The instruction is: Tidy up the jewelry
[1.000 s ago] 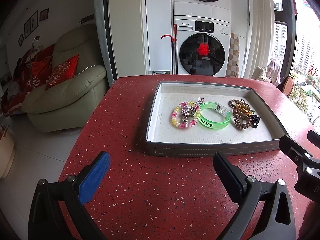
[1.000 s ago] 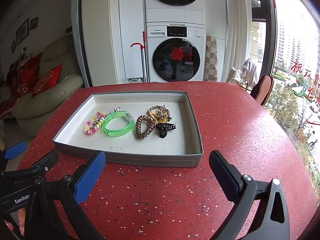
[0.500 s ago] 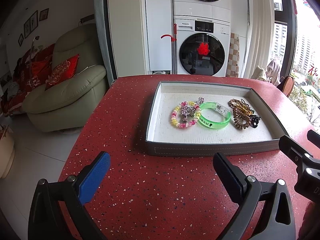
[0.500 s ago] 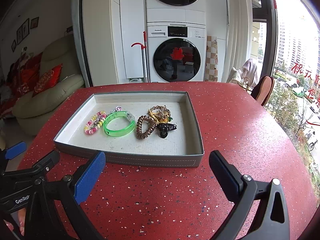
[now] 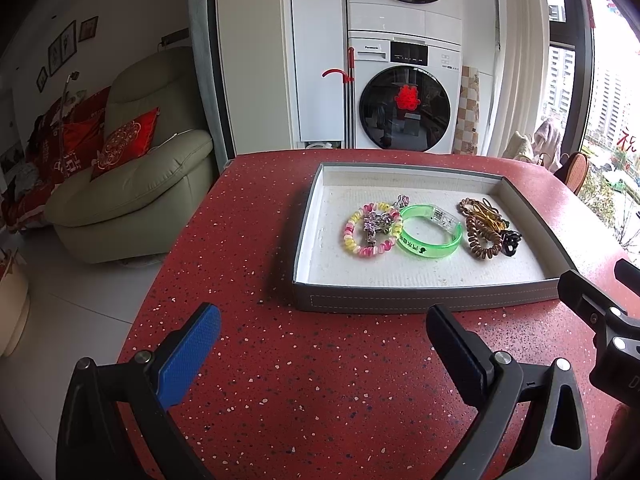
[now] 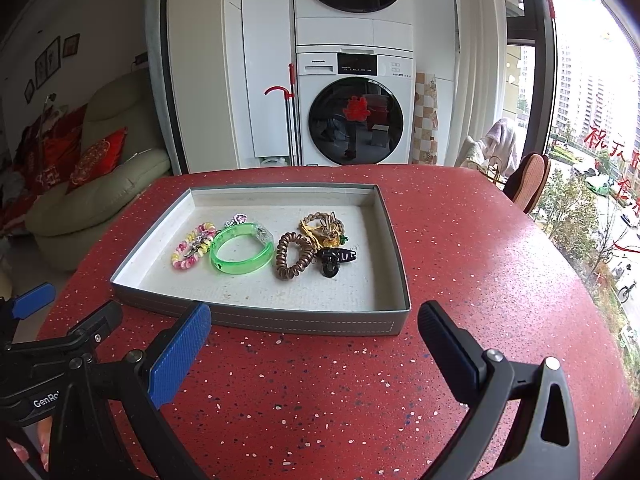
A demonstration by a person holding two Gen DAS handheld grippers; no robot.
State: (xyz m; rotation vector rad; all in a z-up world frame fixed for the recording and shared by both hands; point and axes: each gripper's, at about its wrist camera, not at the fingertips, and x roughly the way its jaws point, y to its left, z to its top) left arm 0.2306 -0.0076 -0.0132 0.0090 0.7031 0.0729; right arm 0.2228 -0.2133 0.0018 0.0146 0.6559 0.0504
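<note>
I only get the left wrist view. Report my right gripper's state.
Observer: The right gripper is open and empty, over the table on the near side of the tray.
Operator: Now check behind the left gripper.
Observer: Bare fingertips of a hand show below its handle.
Operator: Read its label.
Observer: The label reads "GenRo"; the rest is hidden.

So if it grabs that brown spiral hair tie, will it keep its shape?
Probably not. The brown spiral hair tie is a springy-looking coil, so it would likely squash and stretch. It touches the black hair clip and may drag it. It looks light.
</note>
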